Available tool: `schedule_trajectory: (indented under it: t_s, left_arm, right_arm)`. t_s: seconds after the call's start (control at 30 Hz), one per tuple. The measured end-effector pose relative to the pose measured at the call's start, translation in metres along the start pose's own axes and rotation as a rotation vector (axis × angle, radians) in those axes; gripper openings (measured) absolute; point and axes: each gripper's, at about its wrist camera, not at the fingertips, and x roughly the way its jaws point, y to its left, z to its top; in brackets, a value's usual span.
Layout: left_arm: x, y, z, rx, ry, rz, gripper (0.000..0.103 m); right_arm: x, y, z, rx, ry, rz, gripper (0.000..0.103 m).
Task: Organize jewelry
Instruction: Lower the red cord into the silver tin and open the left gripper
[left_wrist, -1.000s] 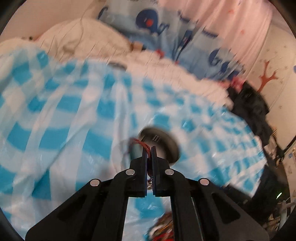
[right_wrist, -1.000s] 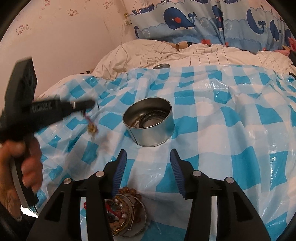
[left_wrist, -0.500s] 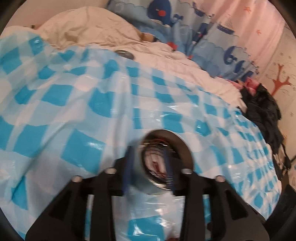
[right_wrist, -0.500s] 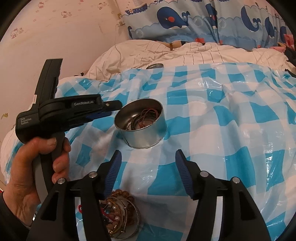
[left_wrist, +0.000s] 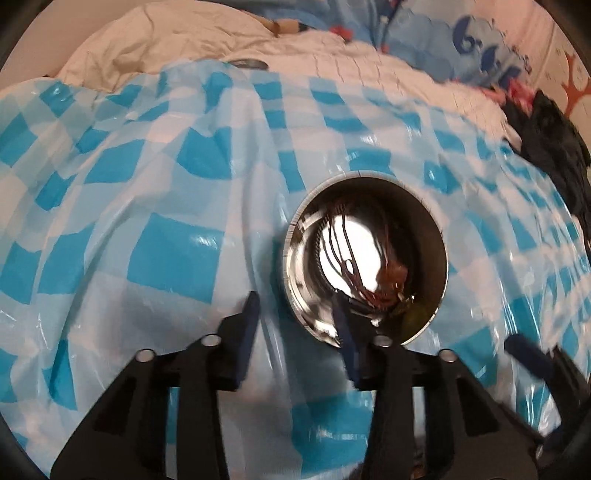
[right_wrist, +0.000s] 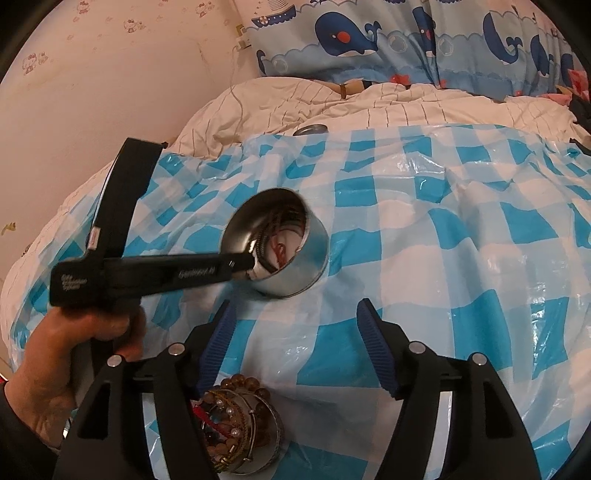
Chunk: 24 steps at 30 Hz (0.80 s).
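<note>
A round metal tin (right_wrist: 280, 247) is seen standing on the blue-checked plastic sheet (right_wrist: 461, 258) over the bed, with red cords (left_wrist: 384, 284) lying inside. The left tool (left_wrist: 295, 314) is held part-open and empty over its rim, its jaws having just narrowed slightly. The right tool (right_wrist: 295, 332), just widened, is empty above a second tin of beaded bracelets (right_wrist: 240, 424).

- I see warm, dim indoor light in both views.
- Glare whitens the metal tin's (left_wrist: 364, 258) floor and streaks the checkered plastic sheet (right_wrist: 461, 236).
- My left wrist view smears with motion blur; the right wrist view is sharper.
- Fisheye bending curves the edges, with black vignette corners.
</note>
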Motion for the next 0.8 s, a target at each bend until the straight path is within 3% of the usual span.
schedule_trajectory:
  t_s: [0.07,0.2,0.3,0.33,0.47,0.53,0.67,0.8]
  left_arm:
    - [-0.002,0.001,-0.002,0.003,0.012,-0.005,0.032]
    - [0.003,0.016,-0.004,-0.100,0.035,-0.121,0.032]
    - [0.007,0.020,-0.003,-0.144,0.003,-0.165,0.031]
    - [0.008,0.019,-0.002,-0.149,-0.006,-0.167,0.029]
    - [0.004,0.018,0.002,-0.155,-0.028,-0.148,0.003]
    - [0.002,0.019,0.002,-0.168,-0.020,-0.203,0.002]
    - [-0.005,0.012,-0.004,-0.133,0.004,-0.232,0.001]
    - [-0.028,0.008,-0.013,-0.071,0.000,-0.161,0.002]
  right_arm:
    - [-0.001,0.000,0.000,0.002,-0.003,0.002,0.066]
    - [-0.001,0.000,0.000,0.005,-0.002,0.004,0.066]
    - [-0.001,0.000,-0.001,0.007,0.000,0.003,0.066]
    - [-0.001,0.000,-0.001,0.008,0.000,0.002,0.067]
    - [0.000,0.000,-0.001,0.011,0.002,0.004,0.067]
    - [-0.001,0.000,-0.001,0.011,-0.001,0.007,0.067]
    - [-0.003,-0.001,-0.001,0.018,-0.010,0.005,0.069]
    - [-0.007,-0.004,0.001,0.036,-0.019,0.012,0.069]
